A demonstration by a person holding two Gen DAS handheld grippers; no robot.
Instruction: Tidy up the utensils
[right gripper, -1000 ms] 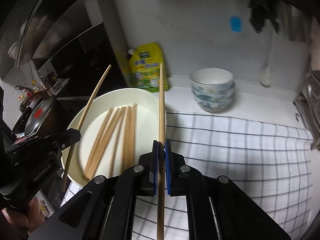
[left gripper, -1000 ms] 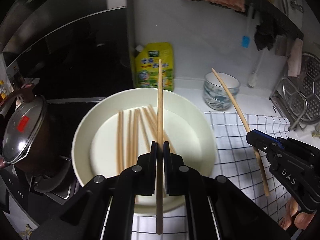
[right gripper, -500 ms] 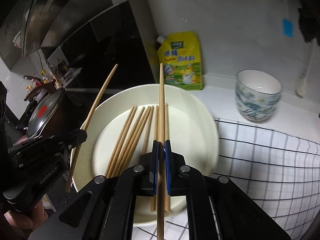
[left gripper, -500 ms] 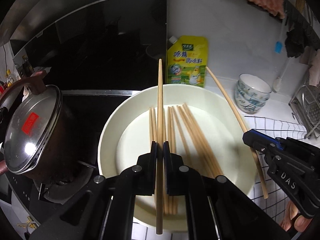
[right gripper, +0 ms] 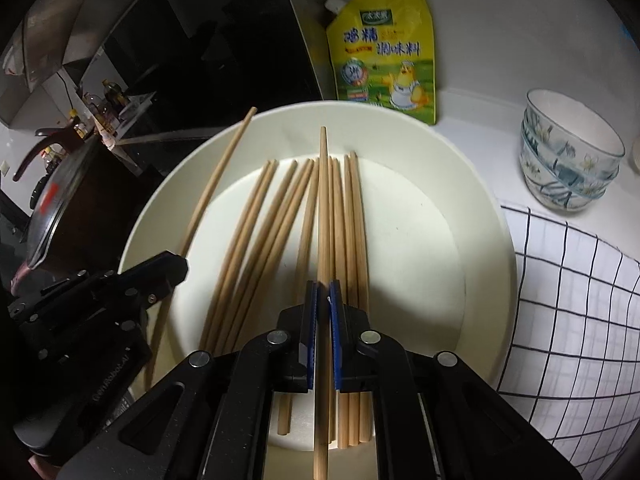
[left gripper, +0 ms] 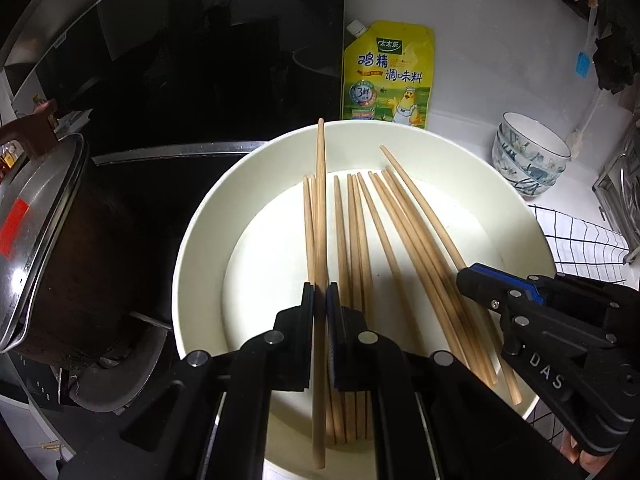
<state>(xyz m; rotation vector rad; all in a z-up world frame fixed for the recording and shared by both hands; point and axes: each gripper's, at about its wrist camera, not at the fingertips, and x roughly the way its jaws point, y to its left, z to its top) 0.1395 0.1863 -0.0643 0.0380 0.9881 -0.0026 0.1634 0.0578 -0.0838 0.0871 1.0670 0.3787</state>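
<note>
A wide cream bowl point(left gripper: 200, 232) point(right gripper: 488, 216) holds several wooden chopsticks point(left gripper: 356, 232) point(right gripper: 256, 232) lying side by side. My left gripper point(left gripper: 320, 292) is shut on one chopstick point(left gripper: 320, 200), held low over the bowl's left half; it also shows in the right wrist view point(right gripper: 176, 268) with its chopstick point(right gripper: 216, 180). My right gripper point(right gripper: 323, 292) is shut on another chopstick point(right gripper: 323, 208) over the bowl's middle; it shows in the left wrist view point(left gripper: 464, 276) with its chopstick point(left gripper: 416, 196) just above the pile.
A yellow seasoning pouch point(left gripper: 386, 76) point(right gripper: 384, 56) leans on the wall behind the bowl. A patterned bowl point(left gripper: 528, 160) point(right gripper: 568, 160) stands at the right. A checked cloth point(right gripper: 580, 300) lies at the right. A lidded pot point(left gripper: 40, 240) sits on the stove at the left.
Both grippers have moved left and down from over the checked cloth to low over the cream bowl, each still holding its chopstick.
</note>
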